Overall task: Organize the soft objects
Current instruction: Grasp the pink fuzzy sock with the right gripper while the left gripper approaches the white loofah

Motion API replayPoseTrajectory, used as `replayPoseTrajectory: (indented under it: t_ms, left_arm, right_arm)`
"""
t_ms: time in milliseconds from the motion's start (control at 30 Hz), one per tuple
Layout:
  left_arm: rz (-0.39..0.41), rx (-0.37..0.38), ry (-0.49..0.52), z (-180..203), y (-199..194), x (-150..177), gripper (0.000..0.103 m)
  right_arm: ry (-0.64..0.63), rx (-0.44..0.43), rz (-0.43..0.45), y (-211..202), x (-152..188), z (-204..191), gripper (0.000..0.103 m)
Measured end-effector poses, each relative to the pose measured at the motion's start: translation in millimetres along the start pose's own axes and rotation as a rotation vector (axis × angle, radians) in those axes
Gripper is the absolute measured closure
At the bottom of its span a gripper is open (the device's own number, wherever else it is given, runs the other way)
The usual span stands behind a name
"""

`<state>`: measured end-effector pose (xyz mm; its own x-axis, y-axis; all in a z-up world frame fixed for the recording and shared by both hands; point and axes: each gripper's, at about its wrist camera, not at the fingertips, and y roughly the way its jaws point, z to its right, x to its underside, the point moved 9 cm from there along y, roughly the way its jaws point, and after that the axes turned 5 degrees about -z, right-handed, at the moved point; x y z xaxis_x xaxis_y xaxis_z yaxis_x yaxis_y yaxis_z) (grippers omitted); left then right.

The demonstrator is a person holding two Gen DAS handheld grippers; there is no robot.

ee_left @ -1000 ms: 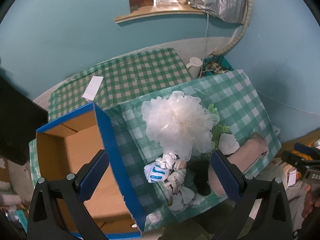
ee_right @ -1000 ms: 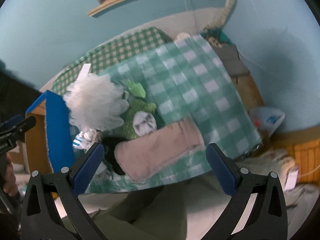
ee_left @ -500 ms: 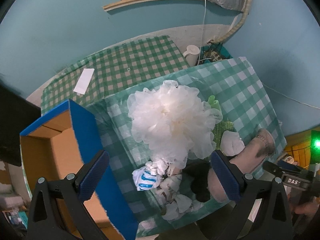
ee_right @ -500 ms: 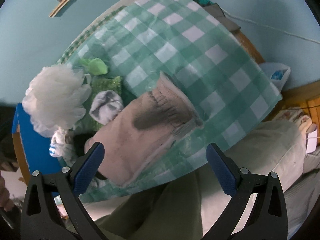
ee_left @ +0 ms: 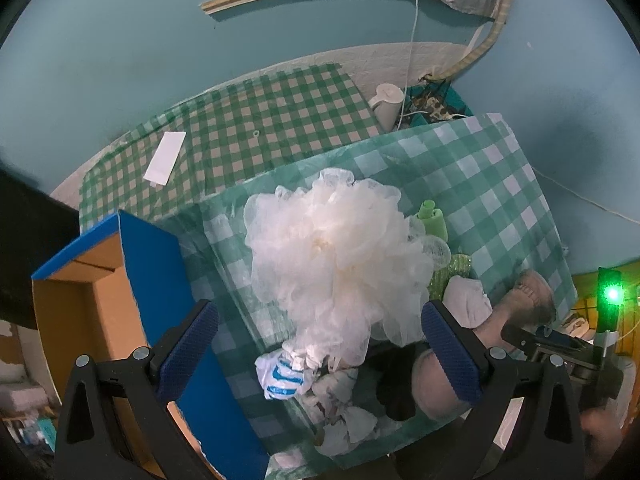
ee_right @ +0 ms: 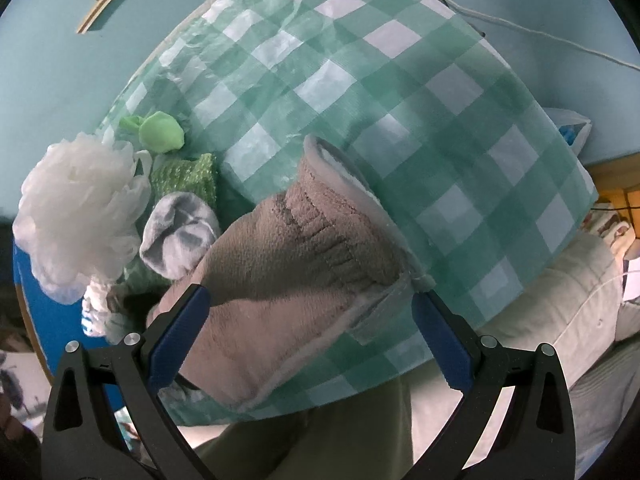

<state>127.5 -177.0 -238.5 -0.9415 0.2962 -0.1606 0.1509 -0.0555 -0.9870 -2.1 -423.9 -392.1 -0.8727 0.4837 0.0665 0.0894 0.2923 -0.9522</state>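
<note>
1. Grippers first: our left gripper [ee_left: 320, 344] hangs above the pile with its blue-padded fingers spread wide and nothing between them.
2. Our right gripper [ee_right: 306, 336] is just as wide, its two pads straddling the near end of a beige plush mitt [ee_right: 296, 276]; we cannot tell whether either pad touches the fabric.
3. We see the soft things heaped at the near left part of a light green checked tablecloth [ee_right: 420, 128].
4. A white mesh bath pouf [ee_left: 340, 256] is the largest item and sits at the middle of the heap.
5. Just to its right lie a light green rolled cloth [ee_left: 432, 222], a green knitted scrubber [ee_right: 184, 176] and a balled grey-white sock [ee_right: 180, 240].
6. The mitt lies beside the sock, its cuffed end pointing away from us across the cloth.
7. Below the pouf we see a white bundle with blue stripes [ee_left: 286, 376], crumpled white pieces [ee_left: 344, 420] and a black item [ee_left: 394, 384] tucked against the mitt.
8. A blue cardboard box [ee_left: 156, 280] stands open at the left, touching the edge of the cloth, with its brown inside showing.
9. Further back, a darker green checked cloth [ee_left: 256, 136] carries a white card [ee_left: 165, 158].
</note>
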Motion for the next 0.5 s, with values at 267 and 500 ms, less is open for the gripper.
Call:
replayPoseTrajectory:
  t_ms: [267,500]
  left_arm:
    - [-0.050,0.021,0.012,10.3,21.8,-10.9,0.001]
    - [-0.111,0.004,0.040,18.5,52.6,-18.4,0.001]
  right_arm:
    - [-0.008,0.011,-0.015,2.5,-15.2,0.9,0.002]
    - [-0.026,0.039,-0.040,11.2,-23.8,-2.5,0.002]
